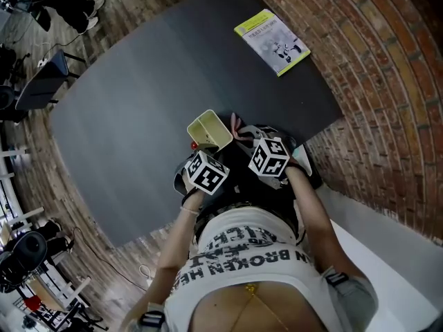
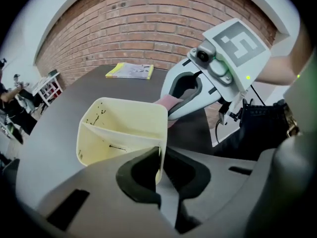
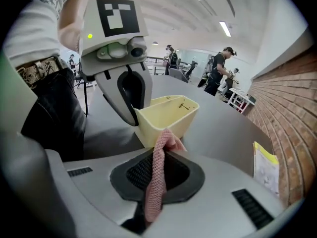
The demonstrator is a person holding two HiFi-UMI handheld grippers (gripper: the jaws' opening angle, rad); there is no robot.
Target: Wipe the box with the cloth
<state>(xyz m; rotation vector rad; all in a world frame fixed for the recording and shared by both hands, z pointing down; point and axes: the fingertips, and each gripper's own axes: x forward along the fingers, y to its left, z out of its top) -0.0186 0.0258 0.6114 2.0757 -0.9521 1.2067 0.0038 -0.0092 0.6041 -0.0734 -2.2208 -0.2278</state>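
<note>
A pale yellow open box [image 1: 210, 130] with dark specks inside is held over the dark table's near edge. My left gripper [image 2: 159, 170] is shut on the near wall of the box [image 2: 121, 133], one jaw inside and one outside. My right gripper [image 3: 158, 170] is shut on a pink knitted cloth [image 3: 157, 177]. The cloth's free end lies against the outer side of the box [image 3: 166, 115]. In the left gripper view the cloth [image 2: 171, 102] shows behind the box's far corner. In the head view both grippers sit close together, left [image 1: 202, 149] and right [image 1: 241, 138].
A yellow-green booklet [image 1: 272, 41] lies at the far right of the dark table [image 1: 152, 81]. Brick floor surrounds the table. In the right gripper view, people [image 3: 218, 71] stand in the far background. My torso is close behind the grippers.
</note>
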